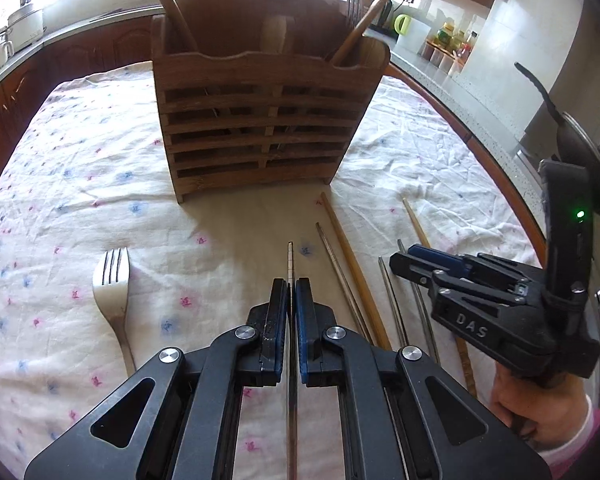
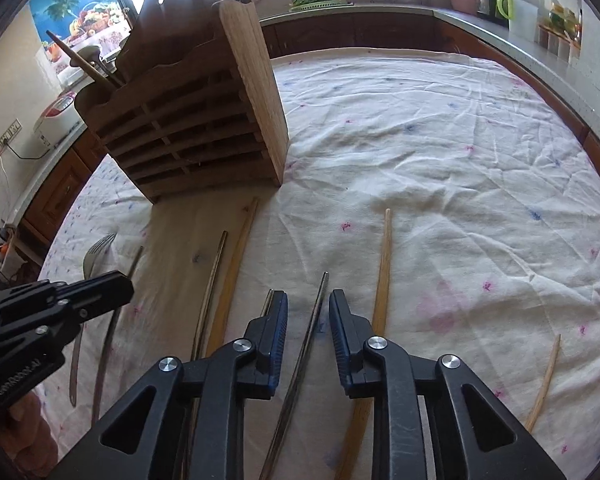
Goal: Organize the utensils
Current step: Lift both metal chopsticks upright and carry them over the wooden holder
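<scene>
Kitchen table under a rumpled floral cloth [image 2: 440, 152]; wooden utensil caddy [image 1: 260, 120] stands at the far side. Your left gripper [image 1: 291, 292] is clamped on a metal chopstick [image 1: 290, 258], tip pointing at the caddy. Your right gripper [image 2: 308, 304] has its jaws apart, straddling another metal chopstick [image 2: 314, 320] on the cloth. Risk: the thin, slick rod may pivot in the pads and miss the slot; wooden chopsticks [image 2: 383, 272] alongside could get nudged.
</scene>
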The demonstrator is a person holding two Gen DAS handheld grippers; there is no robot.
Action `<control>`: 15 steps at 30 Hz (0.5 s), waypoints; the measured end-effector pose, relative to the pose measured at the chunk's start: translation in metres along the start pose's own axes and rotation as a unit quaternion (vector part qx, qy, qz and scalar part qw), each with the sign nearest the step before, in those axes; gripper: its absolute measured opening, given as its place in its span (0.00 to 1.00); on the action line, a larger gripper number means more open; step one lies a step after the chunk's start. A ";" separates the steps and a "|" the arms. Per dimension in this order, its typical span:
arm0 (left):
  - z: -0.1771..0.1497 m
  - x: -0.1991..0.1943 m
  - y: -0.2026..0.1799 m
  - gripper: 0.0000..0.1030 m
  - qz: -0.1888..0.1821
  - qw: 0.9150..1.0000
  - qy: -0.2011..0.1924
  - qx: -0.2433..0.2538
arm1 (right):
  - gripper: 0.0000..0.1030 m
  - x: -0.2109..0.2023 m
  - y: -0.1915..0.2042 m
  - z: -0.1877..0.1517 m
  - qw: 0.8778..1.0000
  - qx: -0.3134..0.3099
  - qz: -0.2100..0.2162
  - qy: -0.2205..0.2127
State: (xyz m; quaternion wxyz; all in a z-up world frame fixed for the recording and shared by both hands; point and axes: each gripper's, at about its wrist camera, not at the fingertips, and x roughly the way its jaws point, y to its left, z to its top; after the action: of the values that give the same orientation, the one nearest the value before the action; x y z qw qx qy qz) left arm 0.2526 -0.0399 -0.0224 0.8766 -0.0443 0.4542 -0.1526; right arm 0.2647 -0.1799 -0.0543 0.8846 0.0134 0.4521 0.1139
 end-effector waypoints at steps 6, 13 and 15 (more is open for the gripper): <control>0.001 -0.036 0.006 0.04 -0.011 0.999 -0.040 -0.014 | 0.04 -0.016 0.005 -0.001 1.000 -0.002 0.017 -0.021; -0.004 -0.083 0.011 0.04 -0.026 0.996 -0.082 -0.023 | 0.04 -0.091 0.011 0.004 0.993 0.011 0.054 -0.104; -0.005 -0.096 0.012 0.04 -0.030 0.995 -0.095 -0.024 | 0.04 -0.111 0.012 0.004 0.990 0.012 0.060 -0.123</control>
State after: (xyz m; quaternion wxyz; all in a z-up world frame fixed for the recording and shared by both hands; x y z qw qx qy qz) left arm 0.1993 0.0015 0.0469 0.9095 -0.0928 0.3708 -0.1631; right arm 0.2033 -0.1912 0.0380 0.9250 0.0654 0.3392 0.1584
